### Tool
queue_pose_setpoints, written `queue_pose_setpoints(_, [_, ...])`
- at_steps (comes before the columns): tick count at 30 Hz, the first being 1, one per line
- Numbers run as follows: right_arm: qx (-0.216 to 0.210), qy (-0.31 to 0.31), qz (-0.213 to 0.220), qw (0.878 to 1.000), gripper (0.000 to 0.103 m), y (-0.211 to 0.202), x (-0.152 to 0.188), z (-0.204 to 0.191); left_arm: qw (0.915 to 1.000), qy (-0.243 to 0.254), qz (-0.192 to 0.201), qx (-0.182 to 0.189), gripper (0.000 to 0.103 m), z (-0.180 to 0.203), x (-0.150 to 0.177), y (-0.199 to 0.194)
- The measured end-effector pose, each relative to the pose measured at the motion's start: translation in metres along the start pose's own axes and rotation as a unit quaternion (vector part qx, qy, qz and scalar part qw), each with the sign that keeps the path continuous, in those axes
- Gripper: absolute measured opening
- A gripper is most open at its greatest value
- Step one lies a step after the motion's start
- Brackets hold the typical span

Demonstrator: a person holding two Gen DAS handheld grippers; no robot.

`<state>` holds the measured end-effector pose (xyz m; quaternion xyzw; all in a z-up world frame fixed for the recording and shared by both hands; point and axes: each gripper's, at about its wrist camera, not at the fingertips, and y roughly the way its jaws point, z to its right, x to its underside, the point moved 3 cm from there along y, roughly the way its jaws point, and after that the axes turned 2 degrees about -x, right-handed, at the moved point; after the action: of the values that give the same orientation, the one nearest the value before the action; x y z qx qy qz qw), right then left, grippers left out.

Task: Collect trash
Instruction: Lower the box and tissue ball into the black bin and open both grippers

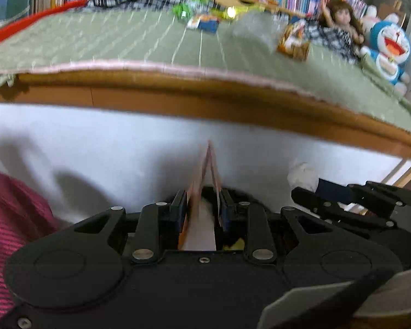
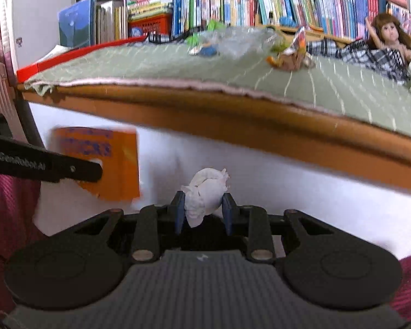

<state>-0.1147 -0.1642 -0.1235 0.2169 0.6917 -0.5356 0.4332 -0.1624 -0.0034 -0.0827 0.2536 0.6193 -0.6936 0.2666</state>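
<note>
- Right claw (image 2: 204, 209) pinches a crumpled tissue (image 2: 207, 193): light, soft, squashes easily.
- Left claw (image 1: 204, 205) clamps a flat orange carton (image 2: 109, 161) at nine o'clock; thin, stiffish card, best held mid-panel.

Crumpled white tissue (image 2: 205, 194) — soft paper, glossy orange carton (image 2: 109, 161), quilted cloth bedspread (image 2: 178, 63)

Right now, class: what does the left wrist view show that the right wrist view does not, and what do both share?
Only the left wrist view shows the blue plush toy and the orange carton edge-on in the left gripper. Only the right wrist view shows the carton's printed face and the white suitcase. Both show the crumpled tissue in the right gripper, the doll, the bookshelf and the green mat.
</note>
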Motion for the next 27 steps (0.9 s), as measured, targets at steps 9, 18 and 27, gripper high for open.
queue_pose_setpoints(9, [-0.007, 0.021, -0.047, 0.999, 0.035, 0.016, 0.013, 0.003, 0.9979, 0.009, -0.064, 0.001, 0.023, 0.003, 0.021, 0.037])
queue_pose_setpoints(18, [-0.015, 0.036, -0.068, 0.997, 0.035, 0.027, 0.016, 0.003, 0.9963, 0.015, -0.085, 0.001, 0.027, 0.004, 0.025, 0.050])
queue_pose_setpoints(27, [-0.019, 0.044, -0.072, 0.996, 0.056, 0.029, 0.015, 0.002, 0.9961, 0.037, -0.080, 0.004, 0.040, 0.013, 0.024, 0.048])
